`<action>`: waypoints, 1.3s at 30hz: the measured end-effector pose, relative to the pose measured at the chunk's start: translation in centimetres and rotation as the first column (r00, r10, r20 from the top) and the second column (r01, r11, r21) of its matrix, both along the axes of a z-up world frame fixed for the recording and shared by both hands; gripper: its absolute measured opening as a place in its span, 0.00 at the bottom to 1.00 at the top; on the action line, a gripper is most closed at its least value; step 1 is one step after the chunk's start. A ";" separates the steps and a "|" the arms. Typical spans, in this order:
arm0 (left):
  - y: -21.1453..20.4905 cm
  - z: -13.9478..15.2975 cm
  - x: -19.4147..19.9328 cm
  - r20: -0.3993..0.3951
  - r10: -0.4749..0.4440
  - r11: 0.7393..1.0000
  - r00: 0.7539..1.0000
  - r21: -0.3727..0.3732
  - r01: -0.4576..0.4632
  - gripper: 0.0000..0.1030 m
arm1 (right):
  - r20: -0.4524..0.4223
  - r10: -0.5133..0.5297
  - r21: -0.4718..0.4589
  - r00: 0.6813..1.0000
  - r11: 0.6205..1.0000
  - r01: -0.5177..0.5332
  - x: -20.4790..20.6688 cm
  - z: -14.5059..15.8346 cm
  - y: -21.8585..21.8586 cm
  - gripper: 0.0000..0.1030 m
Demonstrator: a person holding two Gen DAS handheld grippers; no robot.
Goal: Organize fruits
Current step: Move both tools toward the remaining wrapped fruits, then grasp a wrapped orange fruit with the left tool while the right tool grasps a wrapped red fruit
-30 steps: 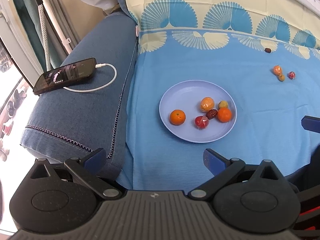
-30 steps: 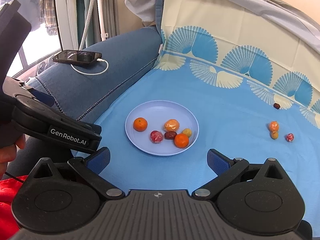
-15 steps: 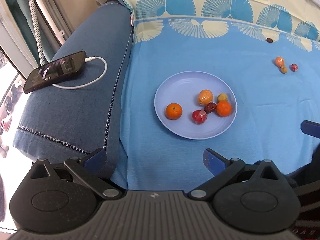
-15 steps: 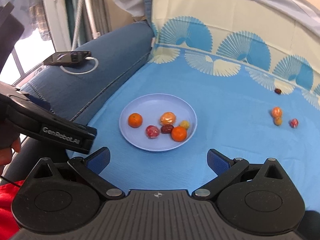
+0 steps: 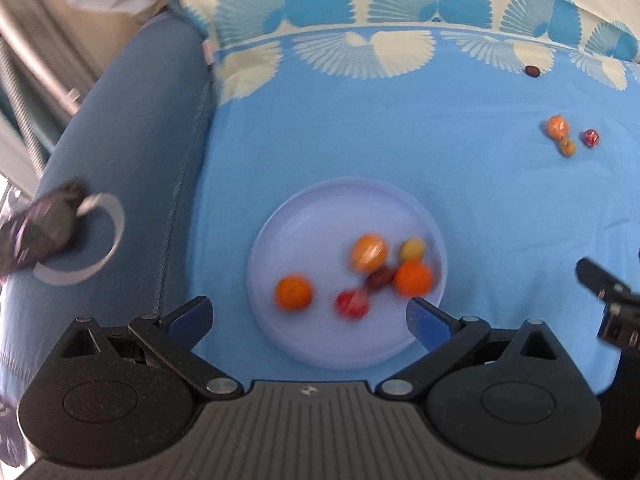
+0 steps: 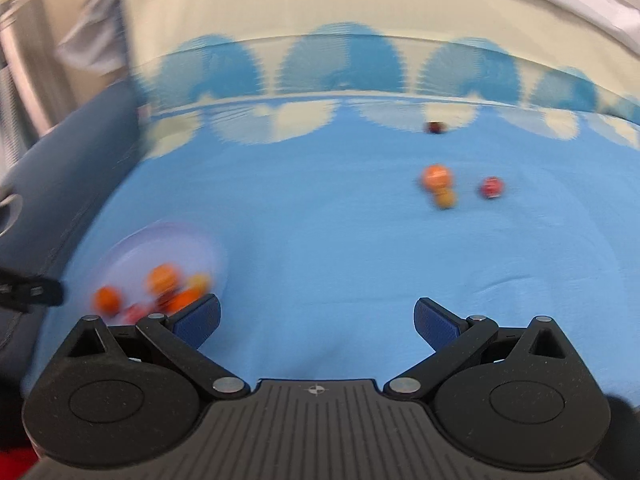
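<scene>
A pale lilac plate [image 5: 320, 216] lies on the blue cloth and holds several small fruits, among them two oranges [image 5: 293, 293] and a red one [image 5: 352, 303]. My left gripper [image 5: 308, 318] hangs open just above the plate's near rim, nothing between its fingers. In the right wrist view the plate [image 6: 160, 240] is blurred at the lower left. Loose on the cloth farther off lie an orange fruit [image 6: 436, 176], a yellow one [image 6: 445, 199], a red one [image 6: 491, 187] and a dark one [image 6: 435, 127]. My right gripper [image 6: 316, 320] is open and empty, well short of them.
A blue denim sofa arm [image 5: 132, 160] borders the cloth on the left, with a phone [image 5: 38, 232] and its white cable [image 5: 108, 224] on it. A patterned cream and blue backrest [image 5: 400, 0] rises behind. The other gripper's black body [image 5: 612, 304] shows at the right edge.
Both views are now motion-blurred. My left gripper has come forward over the plate's near rim. My right gripper has swung right, so the loose fruits sit ahead and the plate slid left.
</scene>
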State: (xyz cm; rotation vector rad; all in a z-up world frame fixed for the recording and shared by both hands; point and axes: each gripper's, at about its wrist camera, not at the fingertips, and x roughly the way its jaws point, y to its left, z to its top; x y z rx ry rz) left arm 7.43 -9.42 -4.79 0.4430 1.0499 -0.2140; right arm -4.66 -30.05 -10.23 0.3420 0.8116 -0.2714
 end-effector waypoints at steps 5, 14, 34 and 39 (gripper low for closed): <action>-7.1 -1.0 3.9 -0.013 -0.068 0.997 0.998 -0.027 0.067 1.00 | 0.018 -0.180 -0.116 0.983 0.977 0.181 2.4 -2.8 -7.7 0.99; -24.3 -5.6 10.8 -0.092 -0.244 0.959 0.965 -0.171 0.226 1.00 | 0.016 -0.250 -0.247 0.968 0.937 0.247 8.5 -11.2 -19.5 0.96; -37.3 -16.9 15.9 -0.295 -0.294 0.956 0.909 -0.108 0.273 1.00 | 0.016 -0.142 -0.253 0.990 0.957 0.141 11.8 -15.8 -21.3 0.95; -37.4 -16.2 15.4 -0.266 -0.307 0.952 0.914 -0.086 0.294 0.82 | 0.050 -0.046 -0.212 0.998 0.976 0.056 11.9 -15.3 -20.7 0.36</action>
